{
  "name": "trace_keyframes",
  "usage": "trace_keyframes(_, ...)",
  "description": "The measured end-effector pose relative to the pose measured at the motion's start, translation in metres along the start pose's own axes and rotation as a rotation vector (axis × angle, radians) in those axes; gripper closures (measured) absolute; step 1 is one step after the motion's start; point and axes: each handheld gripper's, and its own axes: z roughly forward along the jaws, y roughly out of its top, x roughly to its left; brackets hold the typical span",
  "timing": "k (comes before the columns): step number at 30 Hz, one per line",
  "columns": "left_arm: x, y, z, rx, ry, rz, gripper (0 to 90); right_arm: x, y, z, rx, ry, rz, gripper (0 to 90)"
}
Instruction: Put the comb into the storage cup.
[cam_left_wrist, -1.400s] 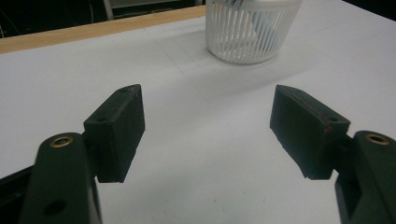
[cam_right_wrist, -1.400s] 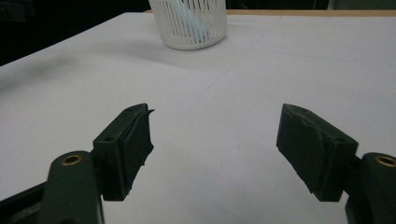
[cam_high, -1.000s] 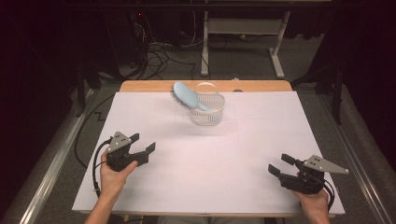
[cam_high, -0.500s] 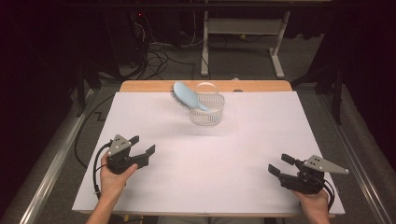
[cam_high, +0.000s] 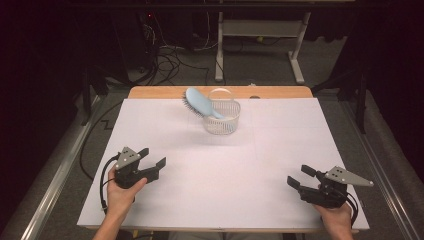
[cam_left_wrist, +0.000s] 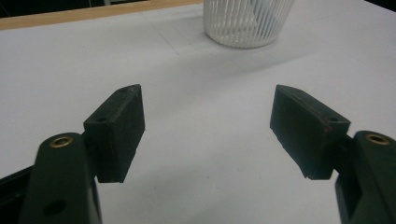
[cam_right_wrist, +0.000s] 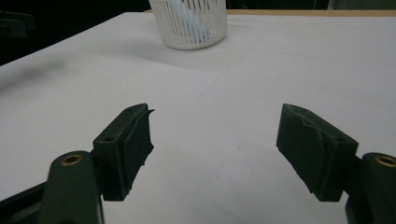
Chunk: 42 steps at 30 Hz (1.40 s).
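A white slatted basket (cam_high: 222, 116) stands near the far middle of the white table (cam_high: 225, 165), with a light blue hairbrush (cam_high: 200, 104) leaning out of it to the left. The basket (cam_left_wrist: 245, 21) lies ahead of my left gripper (cam_left_wrist: 208, 126), whose jaws stand open over bare table. In the high view that left gripper (cam_high: 152, 159) is at the near left, held in a hand. My right gripper (cam_high: 297, 177) is at the near right, open too. Its own view has the basket (cam_right_wrist: 192, 22) far ahead of the right gripper (cam_right_wrist: 217, 140), nothing between the pads.
A wooden strip (cam_high: 220, 92) runs along the table's far edge. Behind it on the dark floor are cables (cam_high: 170, 60) and a white desk frame (cam_high: 260, 45). Metal rails (cam_high: 60, 170) flank the table on both sides.
The left hand with its gripper has drawn slightly toward the near edge. The right gripper, basket and brush have stayed put.
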Motion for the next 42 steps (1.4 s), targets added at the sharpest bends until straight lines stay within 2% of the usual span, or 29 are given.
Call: trace_keyframes(42,0.010,-0.021,0.000,0.013,0.038,-0.036,26.9,0.000,0.000,0.000,0.002,-0.002,0.002,26.8)
